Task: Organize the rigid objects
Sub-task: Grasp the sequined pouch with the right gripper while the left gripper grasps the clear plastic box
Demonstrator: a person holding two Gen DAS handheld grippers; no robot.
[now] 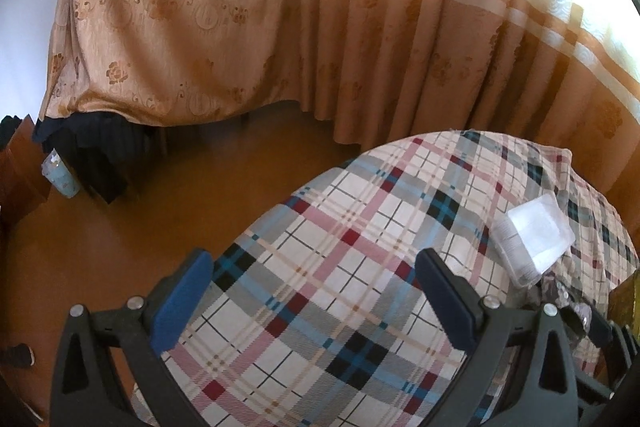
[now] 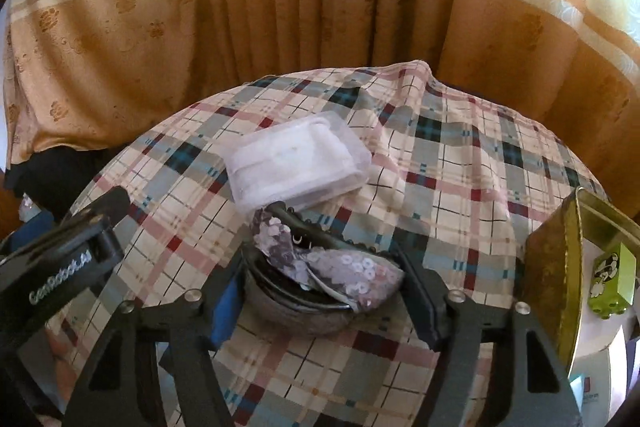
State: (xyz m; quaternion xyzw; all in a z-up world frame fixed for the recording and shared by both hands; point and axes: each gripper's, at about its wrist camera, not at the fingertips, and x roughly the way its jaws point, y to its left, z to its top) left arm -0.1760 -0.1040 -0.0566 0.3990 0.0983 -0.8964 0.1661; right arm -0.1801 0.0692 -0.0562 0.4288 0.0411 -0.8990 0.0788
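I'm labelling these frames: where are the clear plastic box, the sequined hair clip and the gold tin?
clear plastic box [image 2: 298, 159], right wrist view, lid centre
sequined hair clip [image 2: 344, 269], right wrist view, sequined bow
gold tin [image 2: 550, 267], right wrist view, side wall

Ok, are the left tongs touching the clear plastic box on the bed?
Apart. The left wrist view shows a strip of plaid cloth between the open left tongs and the clear plastic box, which lies off to their right.

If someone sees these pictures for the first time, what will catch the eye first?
Probably the plaid cloth covering the surface, with a clear plastic box lying near its middle. Just in front of the box, a sequinned hair clip sits between the right gripper's fingers. Behind hangs a tan flowered curtain.
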